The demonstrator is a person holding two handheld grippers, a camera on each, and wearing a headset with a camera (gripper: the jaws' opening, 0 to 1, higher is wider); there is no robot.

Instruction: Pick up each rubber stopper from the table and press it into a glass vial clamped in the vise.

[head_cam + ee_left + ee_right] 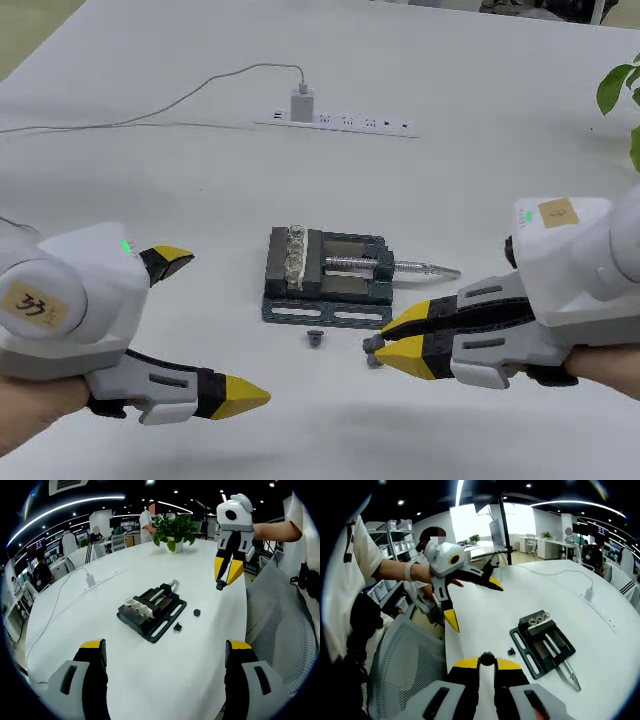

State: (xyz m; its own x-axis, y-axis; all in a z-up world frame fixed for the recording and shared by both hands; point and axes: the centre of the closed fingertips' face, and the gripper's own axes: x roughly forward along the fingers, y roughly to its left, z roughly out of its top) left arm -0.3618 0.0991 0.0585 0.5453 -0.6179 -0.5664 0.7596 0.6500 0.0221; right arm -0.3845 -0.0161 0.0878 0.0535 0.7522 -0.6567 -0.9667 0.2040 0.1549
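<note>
Your left gripper is empty, with its two yellow-tipped jaws spread wide apart, and it hangs over the white table to the left of the vise. Your right gripper has its jaws closed on one dark rubber stopper, which sits pinched between the yellow tips. In the left gripper view this gripper hangs above the table surface, on the right of the vise. The vise stands on the table between the two grippers, with its screw handle pointing toward your right side. Three glass vials stand upright in a row, clamped in the vise at the end away from the handle. You cannot tell from these views whether any vial is already plugged. Two more stoppers lie loose on the table. A second stopper lies just in front of the vise base. A third stopper lies near it, farther toward the right gripper. Beyond the vise a white power strip lies on the table, with a charger plugged into it and a cable running off to the left. Leaves of a plant show at the right edge of the head view
</note>
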